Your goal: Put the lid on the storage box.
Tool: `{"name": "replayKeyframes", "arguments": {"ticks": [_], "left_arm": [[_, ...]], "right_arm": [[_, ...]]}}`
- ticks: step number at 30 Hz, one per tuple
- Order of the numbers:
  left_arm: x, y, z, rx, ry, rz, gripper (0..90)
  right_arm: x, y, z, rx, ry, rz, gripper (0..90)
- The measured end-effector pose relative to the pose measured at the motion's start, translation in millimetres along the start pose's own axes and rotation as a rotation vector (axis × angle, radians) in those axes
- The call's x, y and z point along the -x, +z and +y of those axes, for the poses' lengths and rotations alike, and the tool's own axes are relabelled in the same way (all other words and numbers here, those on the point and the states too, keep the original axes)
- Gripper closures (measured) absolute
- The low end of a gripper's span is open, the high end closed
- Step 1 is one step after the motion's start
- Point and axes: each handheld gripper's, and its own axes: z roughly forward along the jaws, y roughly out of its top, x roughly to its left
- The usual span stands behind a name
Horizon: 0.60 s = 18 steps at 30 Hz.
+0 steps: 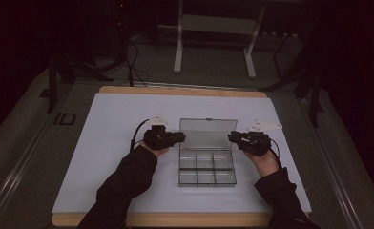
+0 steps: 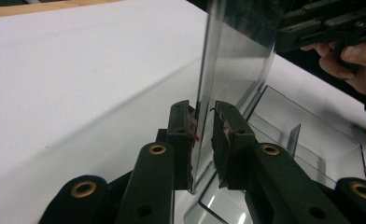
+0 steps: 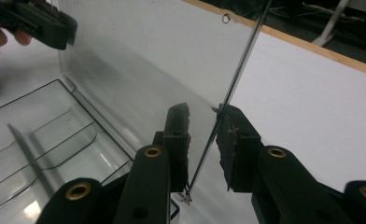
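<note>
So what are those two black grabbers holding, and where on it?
Both straddle the clear box's open lid: left gripper at its left edge, right gripper at its right edge. Whether they actually pinch it cannot be told.

The box (image 1: 206, 167) sits at centre frame on the table (image 1: 104, 143), its lid (image 1: 208, 133) raised behind, a gripper at each lid edge: left gripper (image 1: 178, 138), right gripper (image 1: 233, 137).

Dim overhead view; dark edges
</note>
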Motion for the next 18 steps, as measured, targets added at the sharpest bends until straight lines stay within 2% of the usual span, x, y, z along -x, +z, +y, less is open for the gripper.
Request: {"name": "replayKeyframes", "arguments": {"ticks": [1,5,6,10,13,14,18], "left_arm": [[2.8,-2.5,-0.2,-0.011,0.015,0.005,78.8],[8.0,-6.9,-2.0,-0.017,0.028,0.009,78.8],[11.8,-9.4,-3.5,-0.022,0.048,0.019,78.5],[17.6,-14.3,-7.0,-0.034,0.075,0.029,78.2],[20.4,-15.6,-8.8,-0.046,0.089,0.034,78.4],[23.8,-16.2,-10.0,-0.055,0.110,0.044,78.4],[30.1,-18.3,-12.5,-0.074,0.140,0.056,78.3]], "right_arm": [[-0.5,-1.3,-0.4,0.002,-0.003,0.004,74.6],[-3.9,-6.8,-1.6,0.004,-0.022,0.013,75.9],[-6.3,-10.8,-2.5,0.002,-0.038,0.020,77.0],[-10.3,-19.5,-6.9,0.004,-0.063,0.032,78.2],[-11.5,-23.1,-9.1,0.009,-0.061,0.038,78.4],[-13.7,-26.3,-11.7,0.011,-0.064,0.044,78.4],[-15.9,-29.6,-15.8,0.008,-0.074,0.052,78.9]]}}
